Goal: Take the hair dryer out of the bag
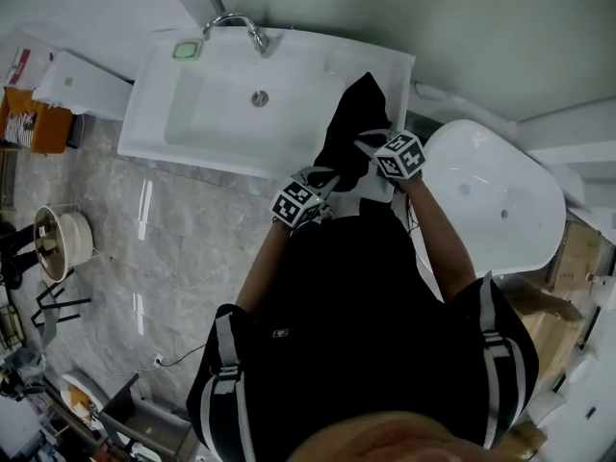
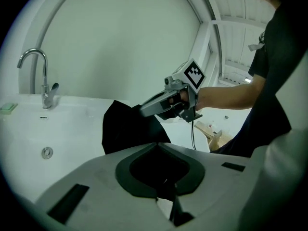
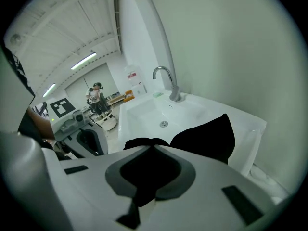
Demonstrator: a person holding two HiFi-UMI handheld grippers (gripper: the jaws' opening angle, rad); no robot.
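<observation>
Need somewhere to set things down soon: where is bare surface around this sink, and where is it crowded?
Free: the sink basin, bare from the faucet to the front rim, with only its drain. The green pad takes the back left corner. Crowded: the sink's right end, where the left gripper and right gripper clamp the black bag.

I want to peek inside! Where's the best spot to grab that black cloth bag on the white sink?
I'd pinch its loose near edge, coming from the person's side of the white sink. The black cloth bag is floppy, and its far corner points away. The left gripper and right gripper are both shut on that near cloth.
</observation>
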